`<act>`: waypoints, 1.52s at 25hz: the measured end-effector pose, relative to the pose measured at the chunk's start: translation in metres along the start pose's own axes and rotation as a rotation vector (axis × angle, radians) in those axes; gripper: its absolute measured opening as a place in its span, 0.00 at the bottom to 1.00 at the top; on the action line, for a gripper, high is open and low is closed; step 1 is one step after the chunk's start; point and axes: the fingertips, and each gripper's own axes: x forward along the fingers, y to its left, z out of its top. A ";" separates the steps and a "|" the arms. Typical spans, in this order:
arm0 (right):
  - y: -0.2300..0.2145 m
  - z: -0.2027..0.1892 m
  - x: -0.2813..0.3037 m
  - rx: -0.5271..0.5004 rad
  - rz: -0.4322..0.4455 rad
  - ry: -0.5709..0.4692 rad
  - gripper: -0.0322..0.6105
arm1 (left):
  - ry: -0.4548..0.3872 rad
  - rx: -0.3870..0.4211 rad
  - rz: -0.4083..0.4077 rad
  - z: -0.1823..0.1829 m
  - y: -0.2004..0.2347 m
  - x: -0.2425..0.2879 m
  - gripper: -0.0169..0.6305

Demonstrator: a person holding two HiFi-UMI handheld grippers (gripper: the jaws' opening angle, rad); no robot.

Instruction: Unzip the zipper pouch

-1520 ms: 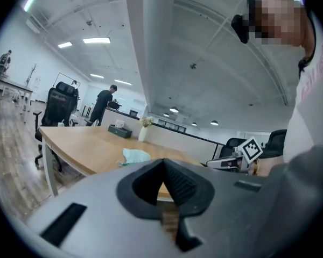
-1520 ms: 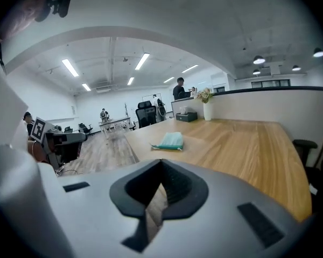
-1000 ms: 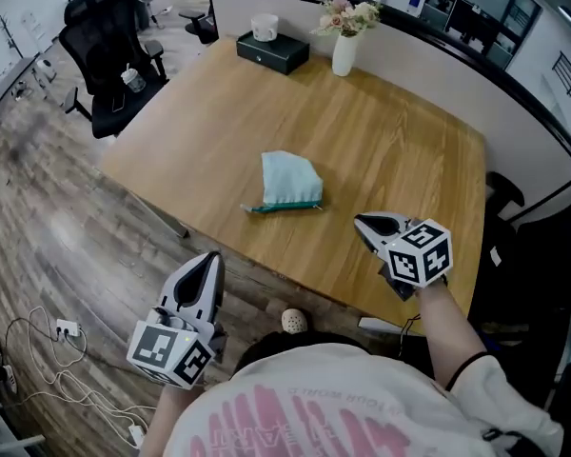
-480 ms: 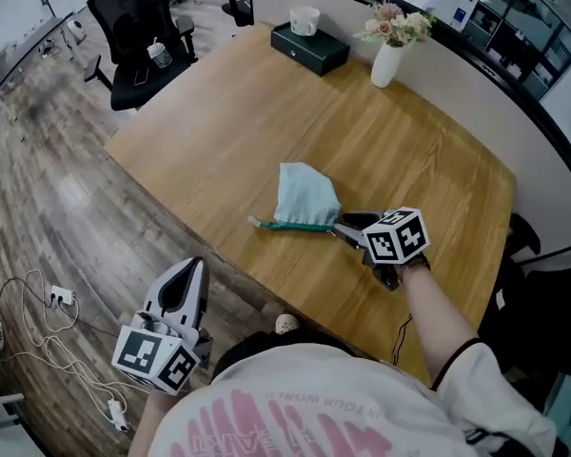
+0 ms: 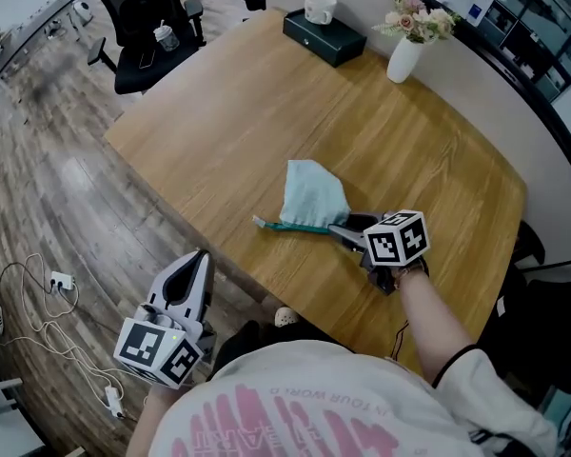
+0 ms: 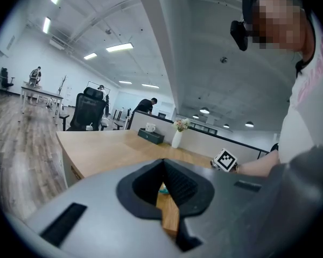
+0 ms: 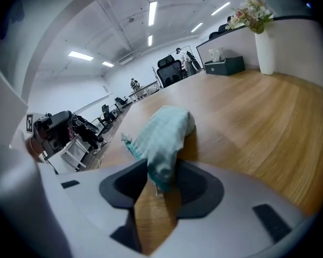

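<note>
Preparing the first grip on the pouch [image 5: 312,196].
Right gripper [image 5: 341,232] jaws, just opened, are set astride the pouch's end on the table [image 5: 219,103]; left gripper [image 5: 200,260] is closed, empty; closure on that end is required next.

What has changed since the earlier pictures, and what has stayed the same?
The right gripper moved from the table's near edge to the right end of the light blue-green fabric zipper pouch. Its jaws have just been opening. The pouch's end now lies between them, not yet gripped. The left gripper stays shut, off the wooden table. The pouch lies where it was.
</note>
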 end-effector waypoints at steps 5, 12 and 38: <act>0.000 0.001 0.005 0.005 -0.009 0.001 0.28 | 0.010 -0.005 0.003 -0.004 0.003 0.011 0.03; 0.006 0.002 0.002 0.118 0.042 -0.031 0.16 | 0.004 -0.007 -0.016 -0.006 -0.003 0.021 0.03; 0.079 0.067 0.004 0.788 0.124 -0.401 0.06 | 0.108 0.049 -0.356 0.027 0.014 0.072 0.03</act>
